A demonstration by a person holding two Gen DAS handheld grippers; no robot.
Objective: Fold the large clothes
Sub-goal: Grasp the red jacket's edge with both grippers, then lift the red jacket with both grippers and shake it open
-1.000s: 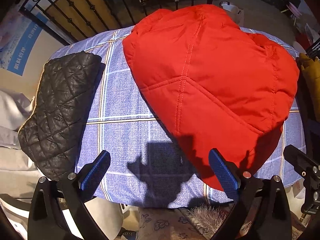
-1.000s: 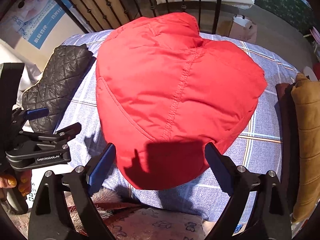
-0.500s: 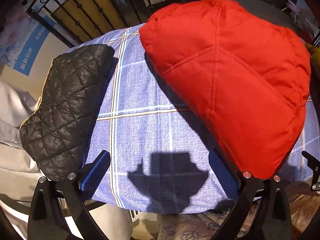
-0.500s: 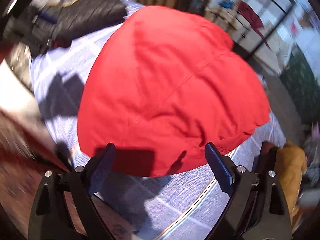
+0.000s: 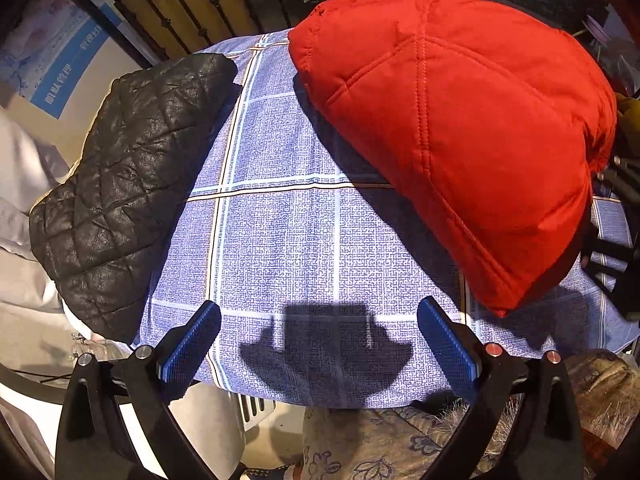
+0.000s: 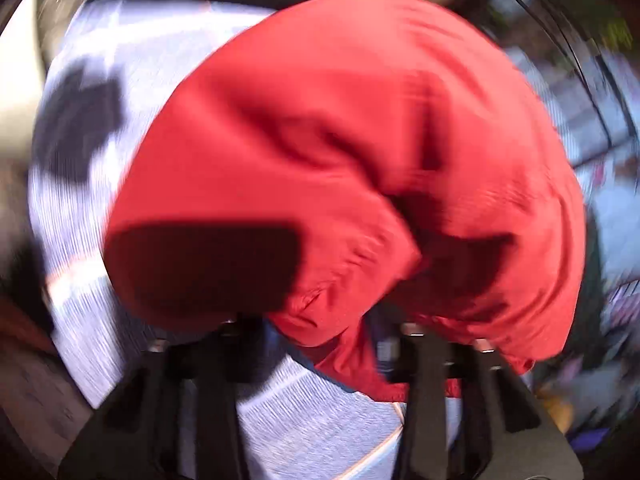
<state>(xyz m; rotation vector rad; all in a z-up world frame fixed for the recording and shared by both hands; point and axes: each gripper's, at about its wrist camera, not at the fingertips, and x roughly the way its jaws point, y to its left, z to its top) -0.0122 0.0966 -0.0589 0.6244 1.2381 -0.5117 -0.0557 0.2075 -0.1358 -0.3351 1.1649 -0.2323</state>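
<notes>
A folded red padded jacket (image 5: 460, 120) lies on the blue checked table cover (image 5: 300, 240), at the right in the left wrist view. My left gripper (image 5: 318, 336) is open and empty, over the cover's near edge, left of the jacket. In the blurred right wrist view the red jacket (image 6: 340, 140) fills the frame. My right gripper (image 6: 320, 328) has its fingers pushed in at the jacket's near edge, with red cloth between them. The fingertips are hidden by the cloth.
A folded black quilted jacket (image 5: 128, 184) lies on the table's left edge. An iron railing (image 5: 192, 12) runs behind the table. A mustard garment (image 5: 630, 120) sits at the far right. Patterned floor cloth (image 5: 380, 444) lies below the near edge.
My right gripper swung round to the jacket's side and pushed into its edge, the cloth now bunched there. The left gripper shifted left, still open.
</notes>
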